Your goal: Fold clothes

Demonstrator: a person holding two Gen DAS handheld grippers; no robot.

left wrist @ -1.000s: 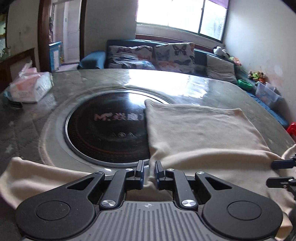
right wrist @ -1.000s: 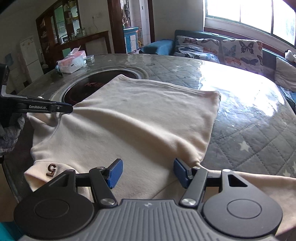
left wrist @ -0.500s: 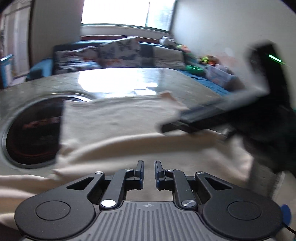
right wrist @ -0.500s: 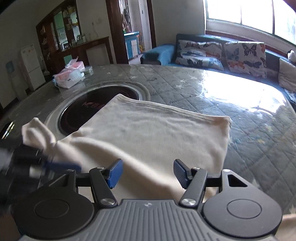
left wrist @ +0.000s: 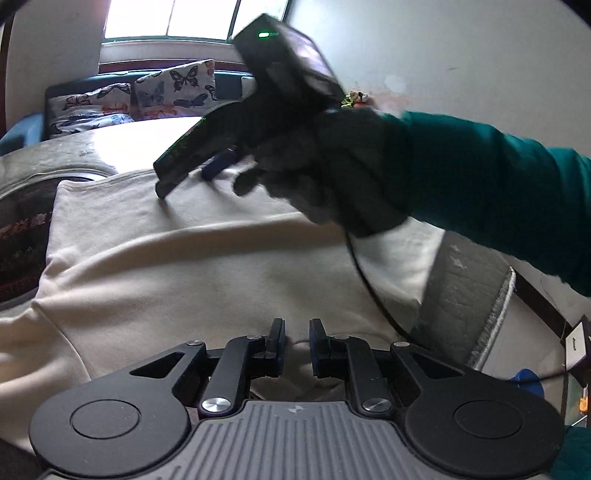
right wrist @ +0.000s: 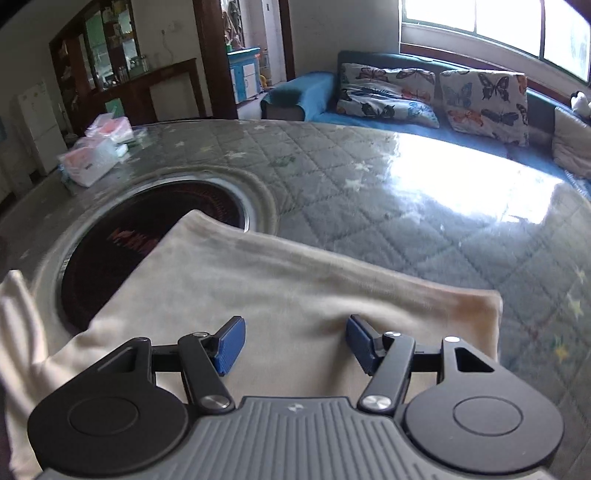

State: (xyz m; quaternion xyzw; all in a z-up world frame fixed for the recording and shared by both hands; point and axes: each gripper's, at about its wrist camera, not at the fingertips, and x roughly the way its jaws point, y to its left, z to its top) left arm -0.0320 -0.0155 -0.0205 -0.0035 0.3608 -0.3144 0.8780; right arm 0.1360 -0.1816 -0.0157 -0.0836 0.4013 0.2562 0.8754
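A: One cream garment point(right wrist: 258, 306) lies flat on the quilted table point(right wrist: 406, 221), its far hem running from 10 o'clock to 3 o'clock in the right wrist view. Its near-left corner covers part of the dark round inset point(right wrist: 147, 229).

B: And the grippers?

A: The right gripper point(right wrist: 293, 345) hovers over the cloth, jaws wide, nothing between them. The left gripper point(left wrist: 296, 341) has its jaws narrow, pinching a fold of the garment.

B: The room?

A: Butterfly cushions point(right wrist: 480, 99) on a blue sofa at 1 o'clock, bright window point(right wrist: 517, 33) above, tissue pack point(right wrist: 96, 151) at 10 o'clock.
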